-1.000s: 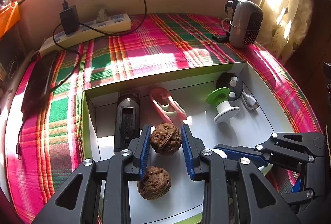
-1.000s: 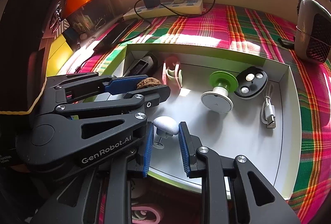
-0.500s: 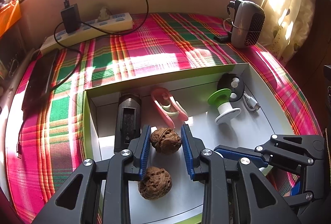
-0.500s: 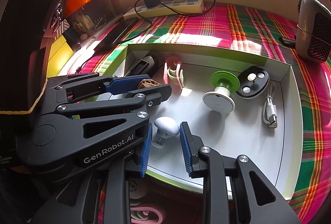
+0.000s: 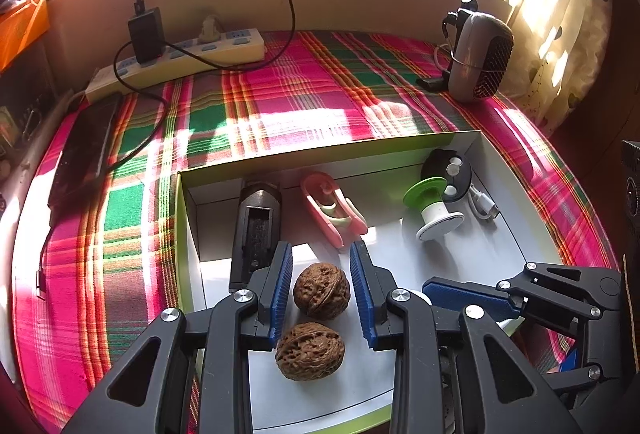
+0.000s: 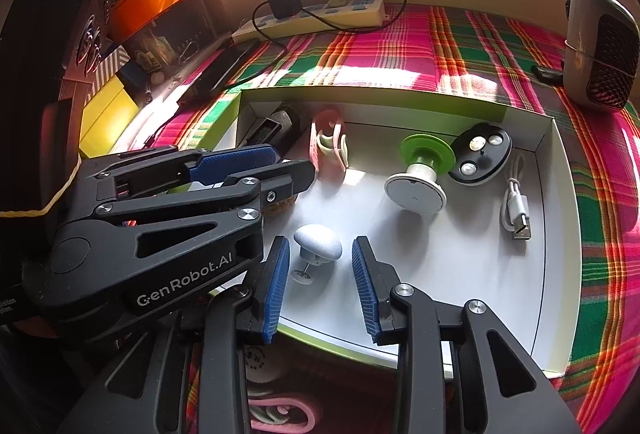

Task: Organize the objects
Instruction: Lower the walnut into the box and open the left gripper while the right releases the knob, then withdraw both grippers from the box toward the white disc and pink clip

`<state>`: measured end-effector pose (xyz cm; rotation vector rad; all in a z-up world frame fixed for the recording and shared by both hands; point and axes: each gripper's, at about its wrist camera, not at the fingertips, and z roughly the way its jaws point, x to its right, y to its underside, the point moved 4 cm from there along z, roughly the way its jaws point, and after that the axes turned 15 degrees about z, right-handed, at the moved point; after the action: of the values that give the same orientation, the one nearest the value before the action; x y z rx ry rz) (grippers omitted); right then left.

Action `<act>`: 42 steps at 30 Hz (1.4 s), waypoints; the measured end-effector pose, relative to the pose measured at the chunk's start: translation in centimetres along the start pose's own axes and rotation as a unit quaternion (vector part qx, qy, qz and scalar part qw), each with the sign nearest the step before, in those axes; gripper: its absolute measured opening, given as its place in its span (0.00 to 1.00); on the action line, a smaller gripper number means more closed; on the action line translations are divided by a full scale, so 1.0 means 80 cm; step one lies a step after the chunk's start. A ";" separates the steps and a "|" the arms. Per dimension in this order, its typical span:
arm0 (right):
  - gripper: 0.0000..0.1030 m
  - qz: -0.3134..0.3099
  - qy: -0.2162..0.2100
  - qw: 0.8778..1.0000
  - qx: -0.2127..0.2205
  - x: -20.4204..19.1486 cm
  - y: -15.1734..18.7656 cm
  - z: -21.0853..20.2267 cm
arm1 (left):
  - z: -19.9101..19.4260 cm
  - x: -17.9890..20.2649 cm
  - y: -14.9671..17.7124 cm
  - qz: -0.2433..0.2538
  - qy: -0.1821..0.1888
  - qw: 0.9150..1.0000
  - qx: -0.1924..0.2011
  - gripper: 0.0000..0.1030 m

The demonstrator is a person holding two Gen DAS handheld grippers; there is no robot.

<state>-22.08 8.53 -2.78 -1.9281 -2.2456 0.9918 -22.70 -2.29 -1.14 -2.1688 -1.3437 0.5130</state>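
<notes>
While poised over the near end of the shallow white cardboard box with a green rim, left gripper narrowly parted, holding nothing. Between its blue pads, one of two wrinkled brown walnuts, a gap on either side. Second walnut just nearer, lying on the box floor, touching neither pad.

Beside it, right gripper, jaws just opened further, now narrowly apart and gripping nothing. Between them, one small white mushroom-shaped knob on a thin stem, resting on the box floor clear of both pads.

Farther in, along the back wall of the box, one of each:
- black rectangular holder, far left
- pink plastic clip, next to it
- spool with a green top and a white base, tilted
- black oval disc with three silver dots, just behind the spool
- coiled white USB cable, at the right wall

Eight things in the box in all.

Beyond the box, on the pink-and-green plaid cloth: one flat dark slab at left, one cream power strip carrying one black charger, one grey rounded heater with a dark grille at right.
</notes>
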 end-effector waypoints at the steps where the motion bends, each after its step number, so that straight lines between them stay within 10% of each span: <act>1: 0.33 0.001 0.000 1.000 0.002 0.000 0.000 -0.001 | -0.002 0.000 0.000 -0.001 0.000 1.000 0.001 0.27; 9: 0.46 0.012 0.000 1.000 0.016 0.000 0.001 -0.013 | -0.022 0.001 0.003 -0.003 -0.007 1.000 0.015 0.27; 42: 0.49 0.037 0.073 0.992 0.098 -0.010 0.088 -0.079 | -0.127 0.023 0.119 -0.060 -0.030 0.996 0.055 0.27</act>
<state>-13.08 10.89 -0.75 -1.9431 -1.9337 1.0020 -9.47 -6.52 0.92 -1.9853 -1.4347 0.5947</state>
